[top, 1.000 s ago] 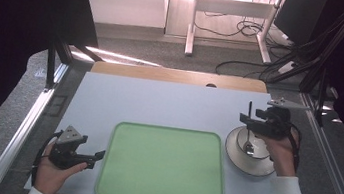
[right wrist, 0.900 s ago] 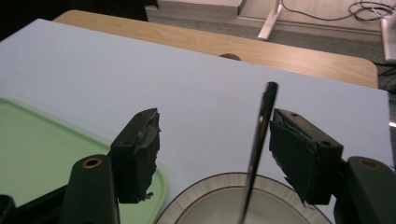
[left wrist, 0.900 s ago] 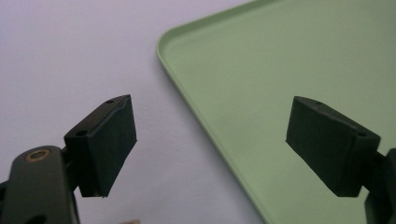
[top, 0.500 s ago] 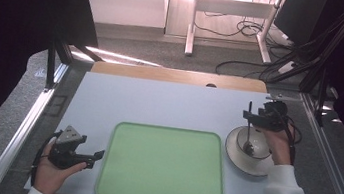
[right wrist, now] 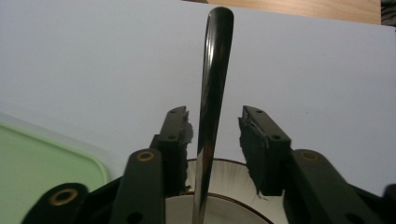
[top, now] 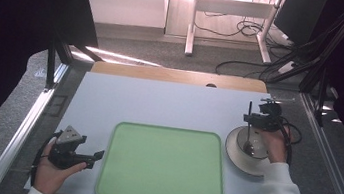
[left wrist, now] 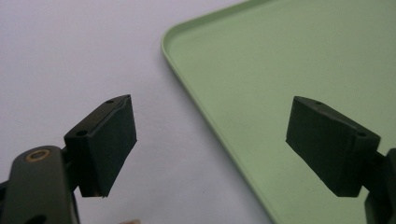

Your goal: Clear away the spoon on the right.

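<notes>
A dark metal spoon (top: 247, 127) stands in a white bowl (top: 256, 144) set on a plate (top: 235, 157) at the table's right. Its handle (right wrist: 212, 93) rises between the jaws of my right gripper (right wrist: 215, 112), which is open, with a gap on each side of the handle. In the high view that gripper (top: 251, 118) hovers over the bowl's far rim. My left gripper (top: 93, 160) rests at the front left, open and holding nothing. Its jaws (left wrist: 210, 121) straddle the left rim of the bare green tray (left wrist: 280, 56), one over the tray and one over the table.
The green tray (top: 166, 167) fills the front middle of the pale blue table (top: 159, 103). A wooden strip (top: 177, 76) runs along the far edge. Metal rails (top: 24, 128) flank both sides, and cables lie on the floor beyond.
My right gripper has shifted slightly left over the bowl, staying by the spoon handle. The left gripper and the tray have not moved.
</notes>
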Action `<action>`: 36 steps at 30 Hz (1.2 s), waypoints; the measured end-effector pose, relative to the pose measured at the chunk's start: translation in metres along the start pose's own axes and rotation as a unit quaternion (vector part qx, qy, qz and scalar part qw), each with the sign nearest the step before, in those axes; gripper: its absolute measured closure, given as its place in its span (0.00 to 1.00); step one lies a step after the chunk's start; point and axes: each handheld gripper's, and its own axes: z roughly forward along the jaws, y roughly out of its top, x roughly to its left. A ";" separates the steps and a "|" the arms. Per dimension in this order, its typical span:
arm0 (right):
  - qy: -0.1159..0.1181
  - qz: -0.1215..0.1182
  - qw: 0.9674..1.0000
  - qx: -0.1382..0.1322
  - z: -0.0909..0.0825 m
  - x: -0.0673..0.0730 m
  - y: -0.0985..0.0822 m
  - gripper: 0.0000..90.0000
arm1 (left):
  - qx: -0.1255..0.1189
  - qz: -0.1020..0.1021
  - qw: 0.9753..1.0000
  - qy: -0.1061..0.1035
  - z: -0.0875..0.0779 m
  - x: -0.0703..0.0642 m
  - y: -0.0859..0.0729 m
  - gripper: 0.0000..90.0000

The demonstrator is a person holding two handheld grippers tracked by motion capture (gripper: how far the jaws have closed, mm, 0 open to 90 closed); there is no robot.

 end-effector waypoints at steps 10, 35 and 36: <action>0.018 -0.006 1.000 -0.003 -0.005 -0.002 -0.001 0.91 | 0.001 -0.001 1.000 0.001 0.000 0.001 0.000 0.17; 0.037 -0.030 0.995 -0.085 -0.049 -0.005 0.000 0.98 | 0.000 -0.002 1.000 0.003 -0.002 0.003 -0.001 0.17; 0.038 -0.031 0.995 -0.086 -0.049 -0.005 0.000 0.98 | 0.000 -0.002 1.000 0.004 -0.002 0.004 -0.001 0.17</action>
